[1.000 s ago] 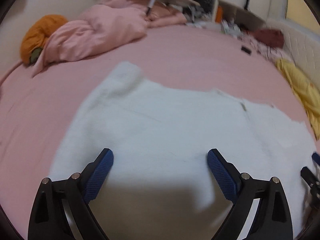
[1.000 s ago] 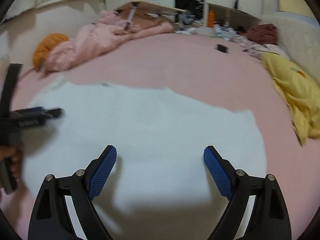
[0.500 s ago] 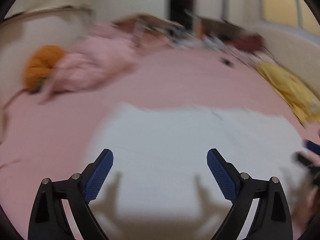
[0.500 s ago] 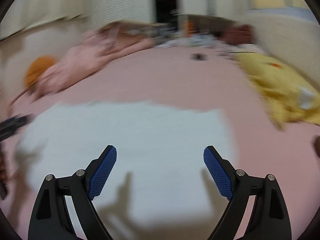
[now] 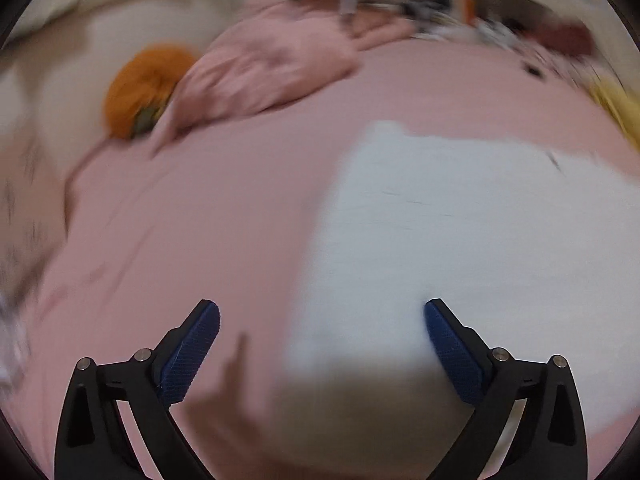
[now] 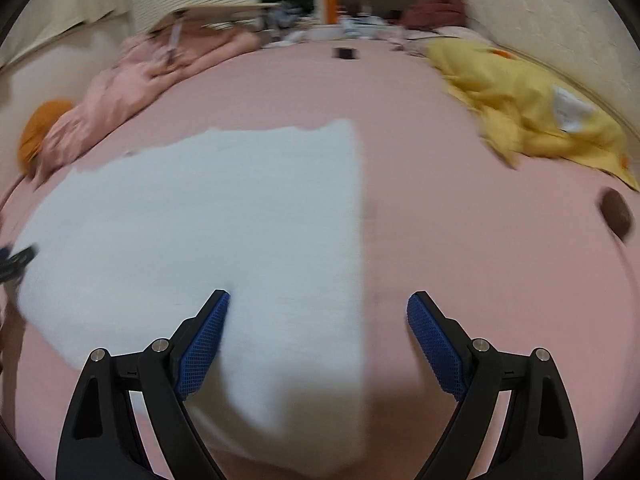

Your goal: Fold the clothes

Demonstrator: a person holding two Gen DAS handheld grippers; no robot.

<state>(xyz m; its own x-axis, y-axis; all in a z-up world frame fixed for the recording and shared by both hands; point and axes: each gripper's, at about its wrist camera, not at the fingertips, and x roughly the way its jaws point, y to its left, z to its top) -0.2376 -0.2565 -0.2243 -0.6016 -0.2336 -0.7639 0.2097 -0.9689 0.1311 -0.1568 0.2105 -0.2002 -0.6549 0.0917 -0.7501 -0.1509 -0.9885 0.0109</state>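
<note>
A white garment (image 5: 460,232) lies flat on the pink bed sheet (image 5: 200,220). In the left wrist view it fills the right half, and my left gripper (image 5: 320,340) is open and empty over its left edge. In the right wrist view the white garment (image 6: 208,216) fills the left half with a straight right edge. My right gripper (image 6: 318,336) is open and empty over that right edge. The tip of the left gripper (image 6: 16,260) shows at the far left of the right wrist view. Both views are motion-blurred.
A crumpled pink blanket (image 5: 272,68) and an orange cushion (image 5: 140,84) lie at the back left. A yellow garment (image 6: 532,112) lies at the right. A small dark object (image 6: 346,53) and clutter sit at the far edge, and a dark round thing (image 6: 616,212) lies at right.
My left gripper has swung left, from over the garment's middle to its left edge. My right gripper has swung right to its right edge. Both stayed open.
</note>
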